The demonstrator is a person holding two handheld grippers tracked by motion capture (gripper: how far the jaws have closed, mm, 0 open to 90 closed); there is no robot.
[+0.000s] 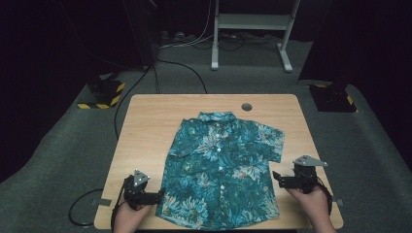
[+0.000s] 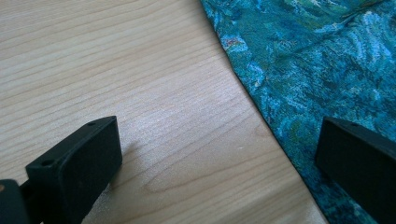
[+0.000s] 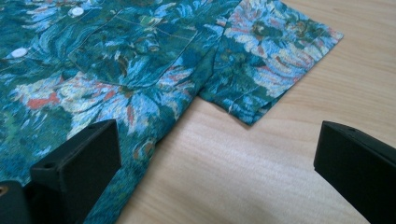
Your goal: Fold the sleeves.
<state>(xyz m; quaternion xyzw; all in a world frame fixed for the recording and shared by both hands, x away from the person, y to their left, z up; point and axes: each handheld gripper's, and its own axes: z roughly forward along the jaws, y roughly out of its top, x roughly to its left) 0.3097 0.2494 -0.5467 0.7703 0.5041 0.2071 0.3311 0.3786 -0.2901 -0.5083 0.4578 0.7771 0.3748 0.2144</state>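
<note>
The room around the work area is dark, and most of what stands beyond the grey carpet [image 1: 58, 145] is hard to make out; a pale metal frame [image 1: 252, 29] at the far side is cut off by the top edge of the high view, with loose cables [image 1: 184, 68] trailing near its feet. Two black stands with yellow-and-black striped bases [image 1: 102, 94] sit on the floor, one off each far corner of the bench [image 1: 145, 121].

The bench is light wood, with a round grey cable port [image 1: 247, 107] near its far edge. A teal floral short-sleeved shirt [image 1: 218, 165] lies flat on it, buttoned, collar toward the far side and hem at the near edge. Its left sleeve looks folded or tucked against the body, so its outline is unclear; the right sleeve [image 3: 275, 60] spreads out flat on the wood. White buttons [image 3: 19, 52] run down the front.

The left claw [image 1: 161, 194] sits at the shirt's lower left corner, released — in the left gripper view its jaws stand wide apart, one over bare wood, the other over the fabric's side edge [image 2: 261, 112], with nothing clamped between them. The right claw [image 1: 276, 177] is just beside the shirt's right side, below the sleeve, also released — one jaw over the cloth, the other over the bench.

No containers are on the bench.
</note>
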